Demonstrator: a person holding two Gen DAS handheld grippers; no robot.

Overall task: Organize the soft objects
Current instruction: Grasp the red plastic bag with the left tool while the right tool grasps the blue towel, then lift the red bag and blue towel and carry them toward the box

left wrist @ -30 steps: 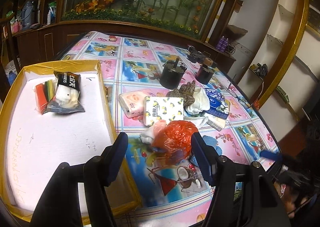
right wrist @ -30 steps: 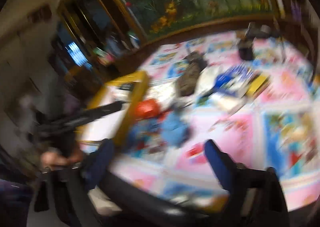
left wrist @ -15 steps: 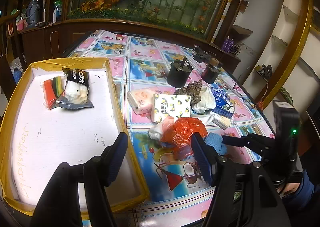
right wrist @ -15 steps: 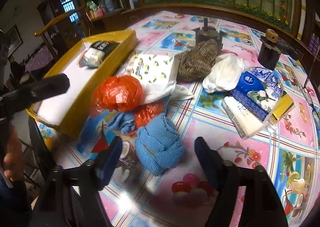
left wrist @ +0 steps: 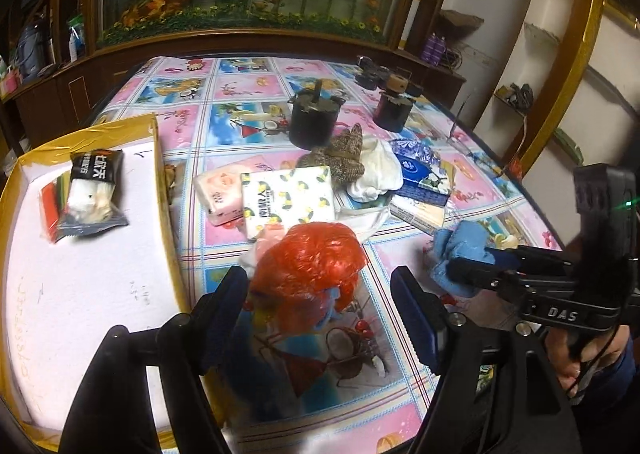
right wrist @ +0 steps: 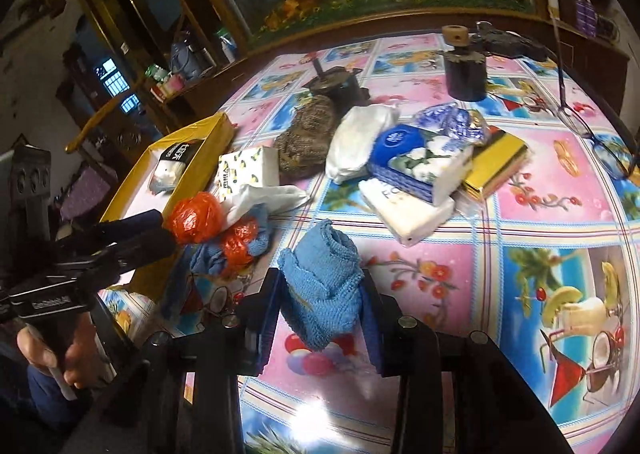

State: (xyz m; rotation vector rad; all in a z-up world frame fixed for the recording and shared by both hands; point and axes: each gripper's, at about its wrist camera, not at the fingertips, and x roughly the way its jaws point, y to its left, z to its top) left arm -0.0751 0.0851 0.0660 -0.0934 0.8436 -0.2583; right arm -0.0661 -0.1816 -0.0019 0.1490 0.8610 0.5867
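A blue knitted cloth (right wrist: 320, 286) sits bunched between the jaws of your right gripper (right wrist: 322, 318), which are closing, pads pressed into its sides at the near edge of the table (right wrist: 540, 238) with its pink-and-blue fruit-print cover. Just to its left, a crumpled red plastic bag (left wrist: 308, 262) lies between the opening jaws of your left gripper (left wrist: 318, 314), the pads standing clear of it on both sides; a second blue cloth (right wrist: 258, 234) and a white rag (right wrist: 264, 196) are tangled around the bag. Beyond them lie a lemon-print tissue pack (left wrist: 288, 200), a pink tissue pack (left wrist: 218, 196), a brown knitted piece (left wrist: 340, 158), a white cloth (left wrist: 376, 174) and a blue tissue pack (left wrist: 420, 178). At the left stands the yellow-edged tray (left wrist: 160, 190), holding a black-and-clear snack packet (left wrist: 90, 194). Two dark cylinders (left wrist: 314, 122) stand farther back.
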